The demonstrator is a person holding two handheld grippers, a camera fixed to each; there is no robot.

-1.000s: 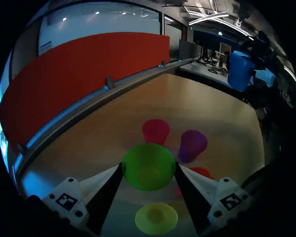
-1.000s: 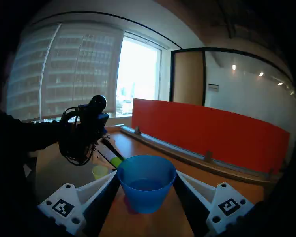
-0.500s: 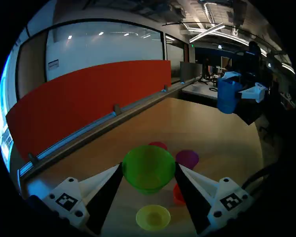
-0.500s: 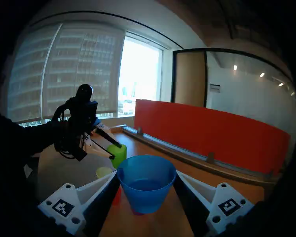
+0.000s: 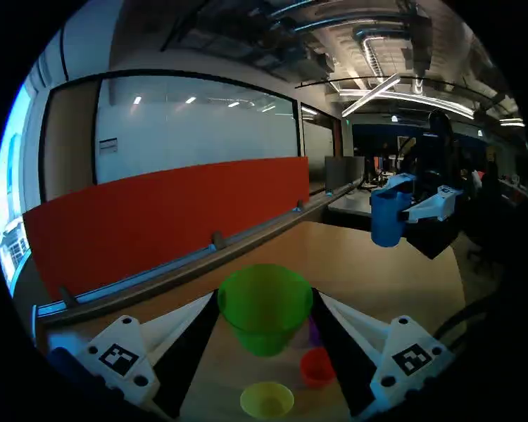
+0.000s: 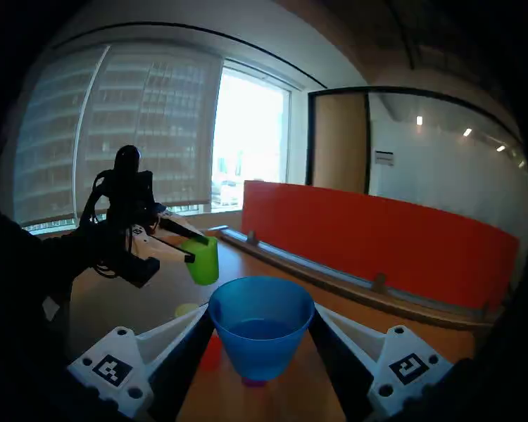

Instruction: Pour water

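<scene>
1. Blue plastic first: the right gripper (image 6: pixel 261 309) has both fingers clenched on the wall of the blue cup (image 6: pixel 257 359). The cup is upright, with water (image 6: pixel 260 328) sitting low inside it.
2. The left gripper (image 5: pixel 264 295) is closed the same way on the green cup (image 5: pixel 264 320), one finger pressing on each side. This cup is upright too, and I cannot make out any water in it.
3. Both cups are carried in the air above the table (image 5: pixel 376 274). The right gripper view has the green cup off to one side and well apart from the blue one, so neither rim is over the other.
4. Progress, as I judge it: both cups are picked up and lifted, but the pour itself has not begun. What is left is to bring the blue rim over the green cup, tip it, and set the cups down.
5. Below the green cup, a yellow cup (image 5: pixel 267 399) and an orange cup (image 5: pixel 316 366) stand on the table, and a sliver of a purple cup (image 5: pixel 313 330) shows beside them. All three are well short of the far edge, where the red divider (image 5: pixel 158 211) runs.
</scene>
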